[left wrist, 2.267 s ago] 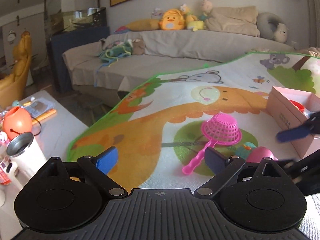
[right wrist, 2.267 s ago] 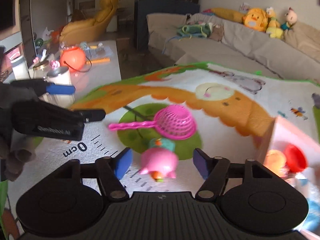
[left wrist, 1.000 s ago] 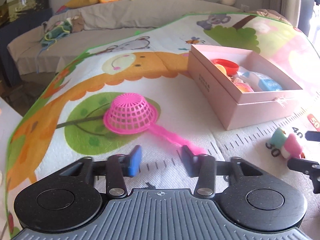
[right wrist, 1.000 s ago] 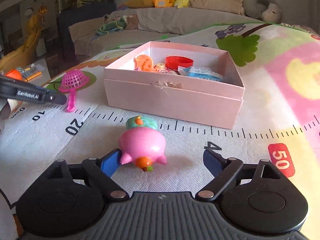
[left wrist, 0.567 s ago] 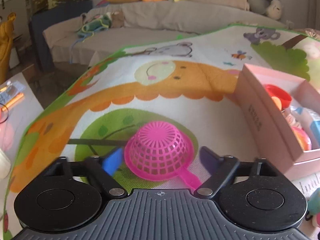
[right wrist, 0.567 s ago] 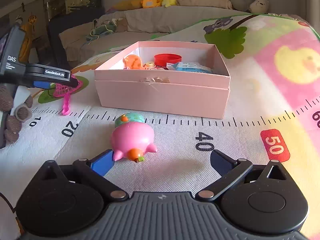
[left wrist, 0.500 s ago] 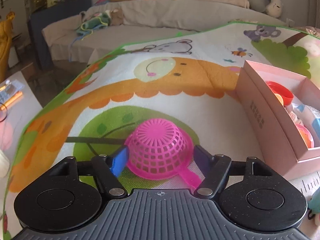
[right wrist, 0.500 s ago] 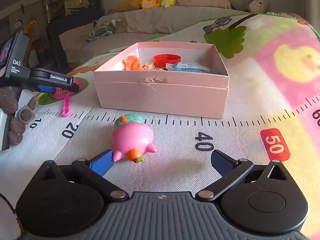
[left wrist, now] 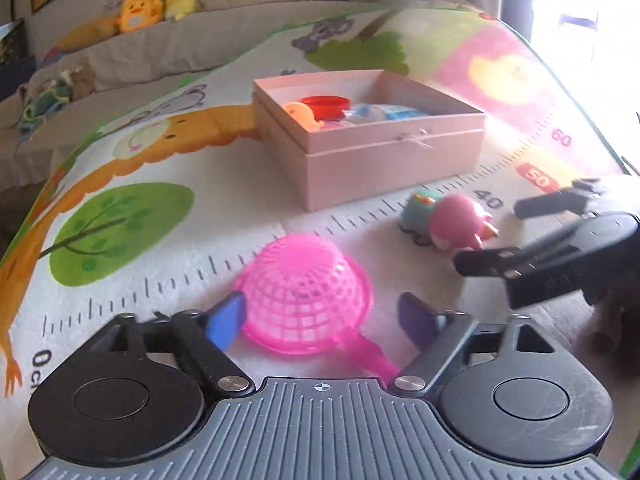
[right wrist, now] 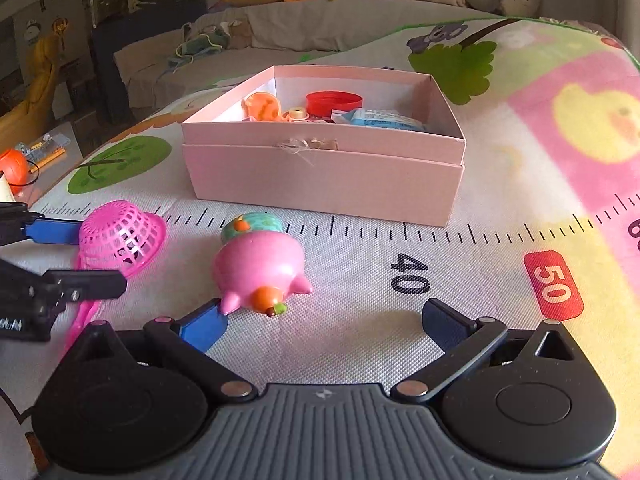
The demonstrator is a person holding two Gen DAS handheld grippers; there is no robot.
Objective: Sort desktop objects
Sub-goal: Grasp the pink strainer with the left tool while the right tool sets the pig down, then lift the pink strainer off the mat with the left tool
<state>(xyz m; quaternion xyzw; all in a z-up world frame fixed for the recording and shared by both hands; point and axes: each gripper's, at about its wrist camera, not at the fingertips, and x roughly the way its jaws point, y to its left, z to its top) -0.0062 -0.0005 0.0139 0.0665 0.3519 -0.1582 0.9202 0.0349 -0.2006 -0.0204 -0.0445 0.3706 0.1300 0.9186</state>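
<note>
Your pink toy sieve [left wrist: 306, 306] lies dome-up on the play mat [left wrist: 160, 248] at lower centre of the left wrist view, its handle running down toward the camera. Your left gripper [left wrist: 322, 318] is released, jaws spread to either side of the dome; the blue left pad sits at its rim, though contact can't be judged. To the right lies the pink pig toy [right wrist: 260, 268], on its side near the "40" mark. Your right gripper [right wrist: 322, 324] is also released, jaws wide, the left pad just beside the pig's snout. Beyond both, at upper centre, stands the open pink box [right wrist: 324, 172] holding a red cup [right wrist: 334, 102] and other small toys.
</note>
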